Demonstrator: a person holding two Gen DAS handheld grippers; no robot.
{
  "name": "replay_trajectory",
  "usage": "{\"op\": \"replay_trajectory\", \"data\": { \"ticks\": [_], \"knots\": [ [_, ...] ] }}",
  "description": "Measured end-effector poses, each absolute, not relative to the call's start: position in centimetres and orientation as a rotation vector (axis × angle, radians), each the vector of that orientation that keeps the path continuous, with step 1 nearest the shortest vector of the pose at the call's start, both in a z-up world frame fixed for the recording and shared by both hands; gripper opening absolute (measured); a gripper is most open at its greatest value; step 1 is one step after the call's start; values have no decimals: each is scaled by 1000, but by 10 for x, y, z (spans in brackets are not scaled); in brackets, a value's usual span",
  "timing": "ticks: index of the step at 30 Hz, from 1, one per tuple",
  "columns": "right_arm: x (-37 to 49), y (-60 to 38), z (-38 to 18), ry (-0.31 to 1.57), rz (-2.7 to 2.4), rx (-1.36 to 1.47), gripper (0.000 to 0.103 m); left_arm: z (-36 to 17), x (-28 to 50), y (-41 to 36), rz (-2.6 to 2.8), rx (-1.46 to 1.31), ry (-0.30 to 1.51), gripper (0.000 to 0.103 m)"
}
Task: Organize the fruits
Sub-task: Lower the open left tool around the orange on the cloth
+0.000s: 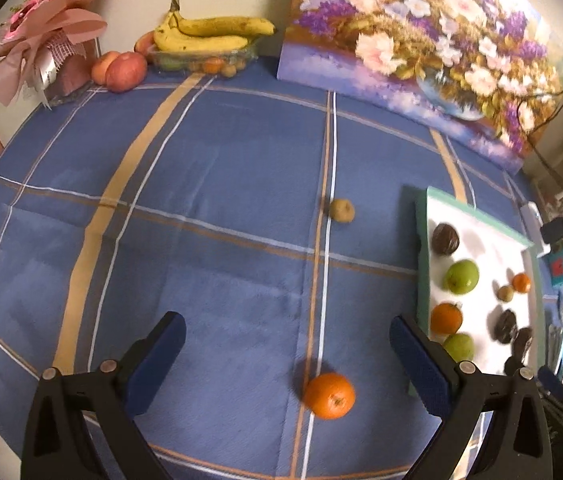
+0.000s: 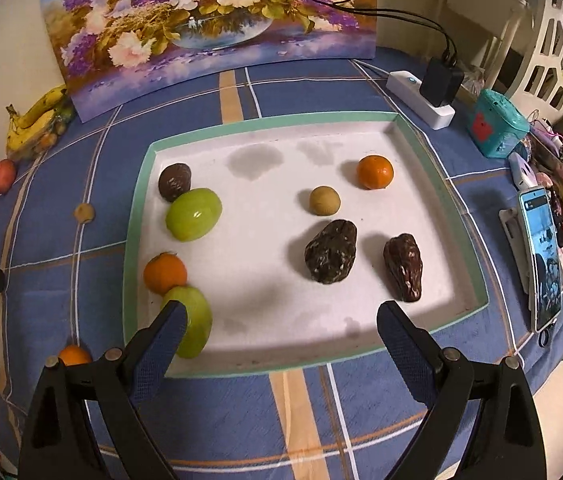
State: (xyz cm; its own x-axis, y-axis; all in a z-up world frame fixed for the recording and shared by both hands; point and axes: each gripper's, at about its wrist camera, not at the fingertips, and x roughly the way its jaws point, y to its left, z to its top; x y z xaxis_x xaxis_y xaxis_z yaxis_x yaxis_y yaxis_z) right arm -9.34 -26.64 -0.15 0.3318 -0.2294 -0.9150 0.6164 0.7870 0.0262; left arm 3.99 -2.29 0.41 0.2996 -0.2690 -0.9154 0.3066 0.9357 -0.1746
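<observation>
Blue plaid tablecloth lies under my left gripper, fingers wide, an orange at five o'clock between them. My right gripper (also wide, empty) hovers over the white tray of fruit.

Open blue table mid-cloth, lone orange and small tan fruit dotting it, tray centre bare (fruit along its sides)

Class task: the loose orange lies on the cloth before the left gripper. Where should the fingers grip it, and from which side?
Grip the orange across its widest middle, approaching from straight behind. It is round, stands clear on the tablecloth, and the open left gripper probably spans it easily.
</observation>
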Motion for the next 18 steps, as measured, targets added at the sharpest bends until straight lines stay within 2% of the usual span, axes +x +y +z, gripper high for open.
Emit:
{"op": "replay_trajectory", "data": {
  "ticks": [15, 17, 18],
  "knots": [
    [-126, -256, -12, 1127, -566, 453, 96, -54, 8, -31, -423, 121, 1421, 101],
    [-129, -256, -14, 1133, -562, 460, 96, -56, 6, -32, -430, 116, 1430, 99],
    [-129, -256, -15, 1135, -561, 462, 96, -57, 6, -32, -432, 115, 1431, 95]
  ]
}}
